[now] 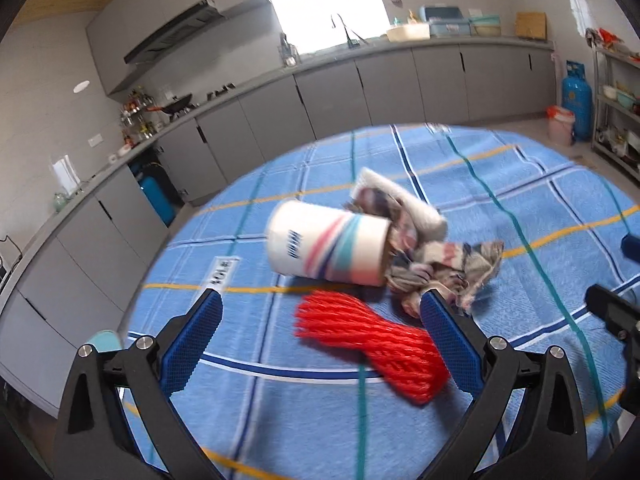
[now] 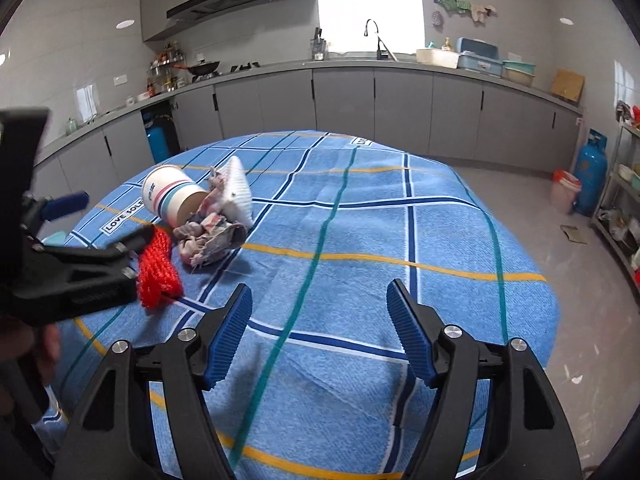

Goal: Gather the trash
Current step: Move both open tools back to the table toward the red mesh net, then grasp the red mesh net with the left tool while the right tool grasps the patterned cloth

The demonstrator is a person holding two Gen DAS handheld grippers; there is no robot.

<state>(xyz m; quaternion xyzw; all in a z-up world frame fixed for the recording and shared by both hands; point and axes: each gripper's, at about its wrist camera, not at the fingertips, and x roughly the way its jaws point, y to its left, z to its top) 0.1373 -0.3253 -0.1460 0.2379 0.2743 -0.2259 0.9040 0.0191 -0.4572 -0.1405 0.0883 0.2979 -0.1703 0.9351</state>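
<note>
A red foam fruit net (image 1: pixel 372 344) lies on the blue checked tablecloth (image 1: pixel 520 208), between the open fingers of my left gripper (image 1: pixel 322 306). Just beyond it a white paper cup (image 1: pixel 328 246) lies on its side, with a crumpled printed wrapper (image 1: pixel 440 268) at its mouth and a white foam net (image 1: pixel 404 200) behind. My right gripper (image 2: pixel 320 298) is open and empty over bare cloth to the right of the pile. In the right wrist view the cup (image 2: pixel 172 196), wrapper (image 2: pixel 212 240), white net (image 2: pixel 238 192) and red net (image 2: pixel 158 268) lie at the left, beside the left gripper (image 2: pixel 108 232).
The round table (image 2: pixel 520 304) stands in a kitchen with grey cabinets (image 2: pixel 344 108) behind. A blue gas cylinder (image 2: pixel 590 172) and a bin with a red bag (image 2: pixel 564 190) stand on the floor at right, next to a metal shelf rack (image 2: pixel 624 200).
</note>
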